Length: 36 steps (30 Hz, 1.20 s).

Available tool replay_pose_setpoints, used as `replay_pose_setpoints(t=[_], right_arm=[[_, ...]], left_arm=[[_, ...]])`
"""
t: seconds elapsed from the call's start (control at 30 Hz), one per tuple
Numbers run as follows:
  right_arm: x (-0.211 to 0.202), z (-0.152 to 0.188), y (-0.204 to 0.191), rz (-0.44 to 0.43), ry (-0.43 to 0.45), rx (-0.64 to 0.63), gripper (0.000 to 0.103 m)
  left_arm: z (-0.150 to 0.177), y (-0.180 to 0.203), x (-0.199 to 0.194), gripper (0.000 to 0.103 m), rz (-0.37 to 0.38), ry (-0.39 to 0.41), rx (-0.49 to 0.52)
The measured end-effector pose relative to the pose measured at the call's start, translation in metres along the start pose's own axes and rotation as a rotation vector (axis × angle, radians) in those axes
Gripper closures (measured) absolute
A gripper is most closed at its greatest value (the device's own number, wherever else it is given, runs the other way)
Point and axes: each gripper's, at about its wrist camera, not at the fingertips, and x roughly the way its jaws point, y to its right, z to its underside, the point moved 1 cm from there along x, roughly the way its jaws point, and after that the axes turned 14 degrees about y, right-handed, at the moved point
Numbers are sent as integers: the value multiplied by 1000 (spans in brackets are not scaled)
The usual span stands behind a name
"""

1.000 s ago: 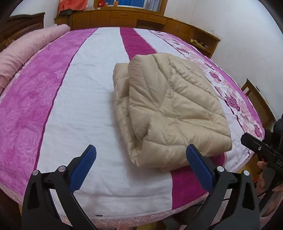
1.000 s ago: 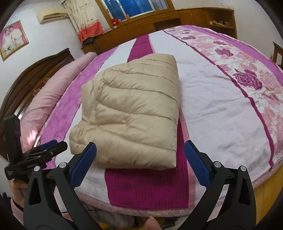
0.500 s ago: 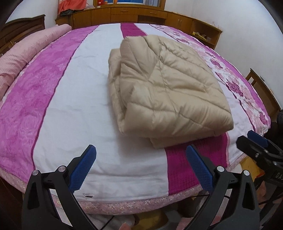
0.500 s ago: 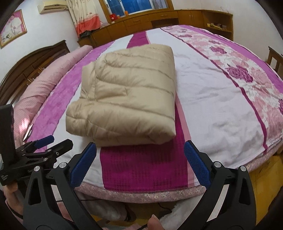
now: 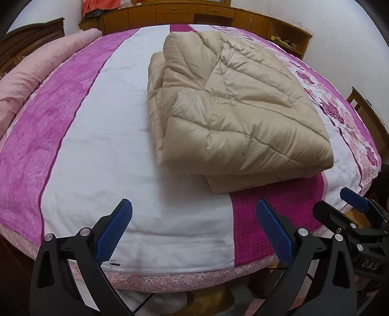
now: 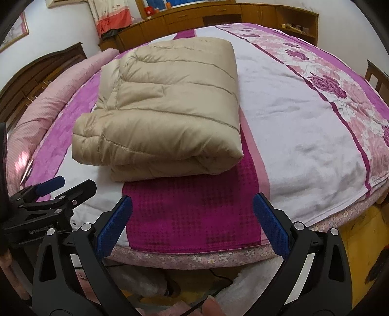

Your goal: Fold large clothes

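A beige quilted down coat (image 5: 231, 109) lies folded into a thick rectangular bundle on the bed; it also shows in the right wrist view (image 6: 165, 107). My left gripper (image 5: 193, 226) is open and empty, above the bed's near edge, short of the coat. My right gripper (image 6: 192, 223) is open and empty, above the magenta stripe just in front of the coat. Each gripper shows at the edge of the other's view, the right one (image 5: 352, 218) and the left one (image 6: 53, 197).
The bed (image 5: 73, 145) has a pink, white and magenta striped cover with a floral border. A pink bolster (image 5: 29, 77) lies along its left side. Wooden cabinets (image 6: 218, 17) line the far wall. A wooden chair (image 5: 369, 116) stands to the right.
Both grippers have pulled back toward the foot of the bed and dropped lower, both still open. The folded coat has not moved.
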Motion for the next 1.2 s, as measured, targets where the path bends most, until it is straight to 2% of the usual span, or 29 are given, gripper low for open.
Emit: replay_pose_setpoints(t=[0.17, 0.5, 1.2], right_arm=[[4, 1, 1, 7, -13, 11, 5], [10, 3, 4, -5, -27, 28, 5], [13, 3, 5, -4, -33, 25, 5]], left_arm=[[3, 0, 5, 6, -10, -19, -29], [7, 2, 10, 6, -23, -47, -24], [7, 3, 13, 6, -25, -60, -22]])
